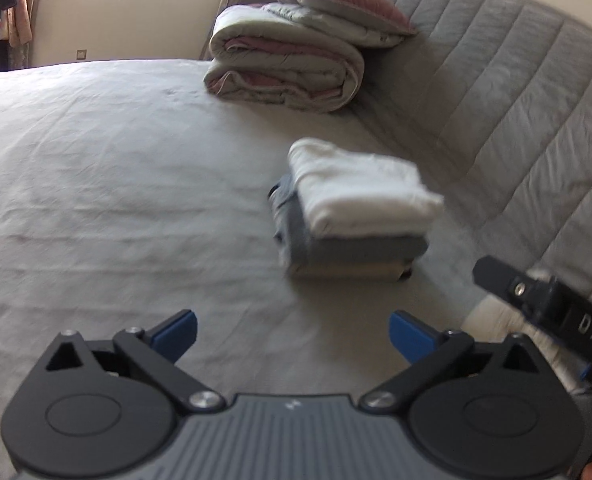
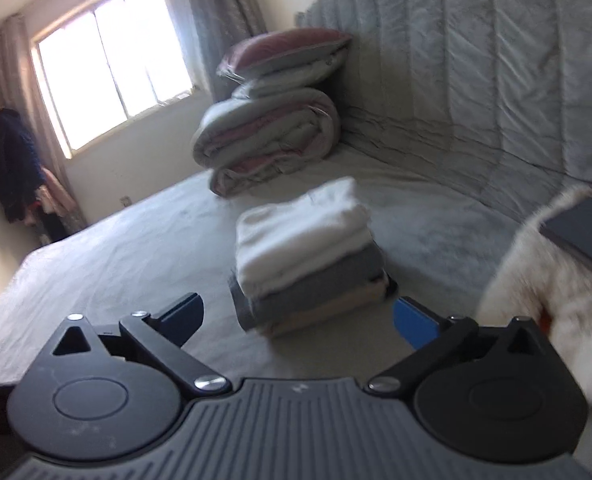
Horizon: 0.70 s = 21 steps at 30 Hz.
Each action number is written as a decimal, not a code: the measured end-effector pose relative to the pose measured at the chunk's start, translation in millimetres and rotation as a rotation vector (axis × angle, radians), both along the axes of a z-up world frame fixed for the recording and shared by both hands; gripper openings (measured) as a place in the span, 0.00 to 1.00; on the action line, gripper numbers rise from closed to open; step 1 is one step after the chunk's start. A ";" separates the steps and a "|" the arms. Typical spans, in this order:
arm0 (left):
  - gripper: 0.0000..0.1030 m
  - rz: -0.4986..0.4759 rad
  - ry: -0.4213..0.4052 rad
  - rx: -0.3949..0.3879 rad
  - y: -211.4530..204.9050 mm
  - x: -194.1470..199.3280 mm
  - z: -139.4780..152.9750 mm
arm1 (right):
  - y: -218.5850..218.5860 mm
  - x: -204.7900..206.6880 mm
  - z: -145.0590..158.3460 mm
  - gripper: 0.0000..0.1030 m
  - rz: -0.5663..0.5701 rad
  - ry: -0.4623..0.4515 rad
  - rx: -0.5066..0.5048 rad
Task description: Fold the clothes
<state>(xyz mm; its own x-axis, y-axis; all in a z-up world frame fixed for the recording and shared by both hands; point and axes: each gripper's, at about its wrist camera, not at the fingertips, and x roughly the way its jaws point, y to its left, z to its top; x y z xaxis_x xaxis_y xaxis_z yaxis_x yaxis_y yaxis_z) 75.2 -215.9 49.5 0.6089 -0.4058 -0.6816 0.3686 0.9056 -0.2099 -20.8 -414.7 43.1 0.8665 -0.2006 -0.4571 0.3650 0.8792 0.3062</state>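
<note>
A folded stack (image 1: 352, 212) of white, grey and beige clothes lies done near the headboard (image 1: 496, 80). Both the left gripper (image 1: 293, 336) and right gripper (image 2: 298, 316) hang spread and empty. A fluffy white item (image 2: 544, 280) beside the stack, blurred, perhaps awaits folding.

White letters "DAS" run along a black gripper body (image 1: 568, 312), seen in left wrist view to the right of & just ahead of the left claw (image 1: 292, 336); letters cut off at frame edge, rest unreadable. Small pale mark on each claw's ribbed grey housing, too small to read. No other text legible, either view.
</note>
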 end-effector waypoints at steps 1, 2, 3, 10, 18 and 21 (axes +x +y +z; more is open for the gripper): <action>0.99 0.006 -0.008 0.029 1.7 -4.8 -1.7 | 2.8 -3.2 -1.8 1.00 -0.019 0.010 0.004; 0.99 0.014 -0.018 0.057 3.2 -9.6 -3.3 | 5.7 -6.4 -3.7 1.00 -0.038 0.021 0.008; 0.99 0.021 -0.029 0.085 4.7 -14.5 -5.0 | 8.5 -9.7 -5.5 1.00 -0.057 0.031 0.011; 0.99 0.069 -0.039 0.150 7.7 -32.5 -26.6 | 9.6 -12.4 -39.0 1.00 -0.128 0.148 -0.023; 0.99 0.075 -0.025 0.164 -1.6 -39.5 -39.7 | 3.5 -10.1 -46.2 1.00 -0.125 0.173 -0.046; 0.99 0.071 -0.031 0.169 -6.5 -41.0 -38.5 | 1.0 -11.5 -47.2 1.00 -0.137 0.166 -0.029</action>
<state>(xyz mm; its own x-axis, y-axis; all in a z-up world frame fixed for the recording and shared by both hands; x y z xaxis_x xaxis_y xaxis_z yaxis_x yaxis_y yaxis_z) 34.2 -222.4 11.0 0.6540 -0.2423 -0.7166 0.3063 0.9510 -0.0419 -32.2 -413.7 -4.1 0.7439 -0.3265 -0.5831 0.5247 0.8257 0.2071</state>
